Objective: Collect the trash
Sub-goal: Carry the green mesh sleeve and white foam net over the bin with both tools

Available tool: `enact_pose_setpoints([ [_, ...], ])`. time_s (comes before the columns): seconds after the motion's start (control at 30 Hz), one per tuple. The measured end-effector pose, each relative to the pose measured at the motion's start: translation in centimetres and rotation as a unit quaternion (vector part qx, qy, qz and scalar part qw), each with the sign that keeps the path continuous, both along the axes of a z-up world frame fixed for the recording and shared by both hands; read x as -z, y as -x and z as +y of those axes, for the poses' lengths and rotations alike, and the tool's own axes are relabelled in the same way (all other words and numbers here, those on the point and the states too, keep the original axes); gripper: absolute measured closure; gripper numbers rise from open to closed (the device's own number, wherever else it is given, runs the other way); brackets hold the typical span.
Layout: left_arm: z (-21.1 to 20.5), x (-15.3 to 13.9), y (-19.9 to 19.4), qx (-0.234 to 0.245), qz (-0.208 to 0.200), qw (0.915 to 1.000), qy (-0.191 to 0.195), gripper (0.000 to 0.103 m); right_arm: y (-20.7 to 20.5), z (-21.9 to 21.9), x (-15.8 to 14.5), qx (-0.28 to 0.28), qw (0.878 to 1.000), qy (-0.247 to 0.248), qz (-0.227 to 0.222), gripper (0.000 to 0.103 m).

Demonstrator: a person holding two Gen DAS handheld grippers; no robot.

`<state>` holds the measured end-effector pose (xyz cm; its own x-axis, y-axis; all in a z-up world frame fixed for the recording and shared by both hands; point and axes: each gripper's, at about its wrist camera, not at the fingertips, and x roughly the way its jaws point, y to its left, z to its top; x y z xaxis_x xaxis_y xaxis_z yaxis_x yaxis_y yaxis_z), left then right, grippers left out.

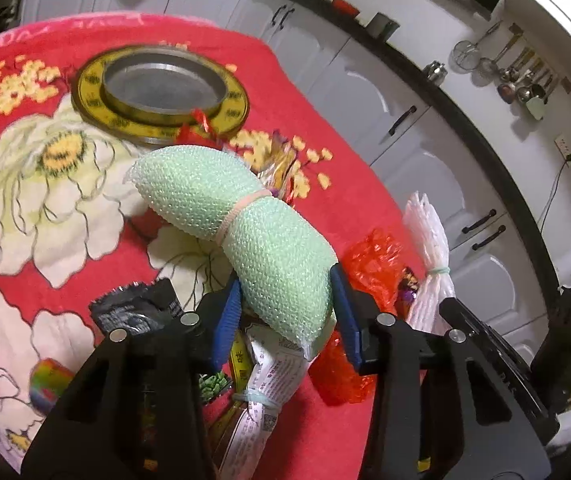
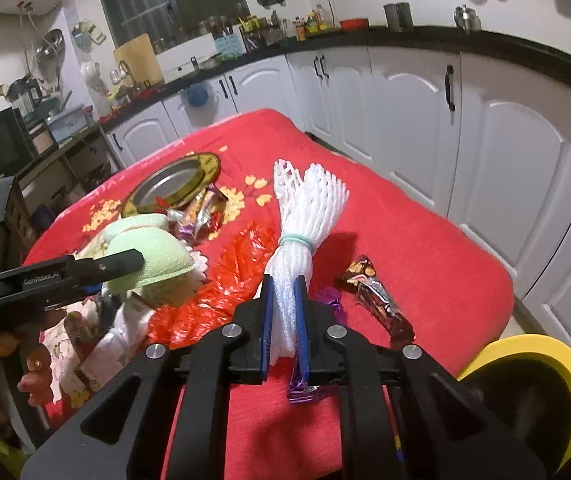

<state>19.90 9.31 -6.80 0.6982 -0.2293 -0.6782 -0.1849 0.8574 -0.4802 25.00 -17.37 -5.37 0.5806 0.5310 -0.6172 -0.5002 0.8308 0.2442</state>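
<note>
1. The left gripper (image 1: 287, 312) clamped the near end of a green bubble-wrap roll (image 1: 237, 216), which rose toward the frame's centre above the red floral cloth (image 1: 25, 200)
2. The right gripper (image 2: 284, 320) pinched a white foam-net bundle (image 2: 305, 216) at centre frame
3. A chocolate wrapper (image 2: 377, 296) lay right of that bundle; a round tin lid (image 1: 161, 92) sat upper left

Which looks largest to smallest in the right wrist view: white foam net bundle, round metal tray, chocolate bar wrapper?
1. white foam net bundle, though it is nearest the camera, held in the right tool.
2. round metal tray.
3. chocolate bar wrapper.
</note>
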Motion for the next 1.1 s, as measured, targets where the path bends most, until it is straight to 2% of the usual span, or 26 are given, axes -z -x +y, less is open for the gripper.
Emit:
enact_pose_setpoints([
  [0.27,-0.2,-3.4,2.0,0.002,-0.052,0.9983,-0.026,0.069,2.4,-0.5,-2.5,-0.01,0.999,-0.017,-0.036,0.093],
  [0.57,-2.4,-6.5,3.8,0.023,-0.099,0.9932,-0.057,0.069,4.9,-1.6,-5.1,-0.015,0.997,-0.032,-0.068,0.093],
  [1.1,-6.2,-9.6,5.7,0.067,-0.145,0.9834,-0.086,0.069,8.1,-5.0,-7.5,0.005,0.994,-0.04,-0.102,0.093],
])
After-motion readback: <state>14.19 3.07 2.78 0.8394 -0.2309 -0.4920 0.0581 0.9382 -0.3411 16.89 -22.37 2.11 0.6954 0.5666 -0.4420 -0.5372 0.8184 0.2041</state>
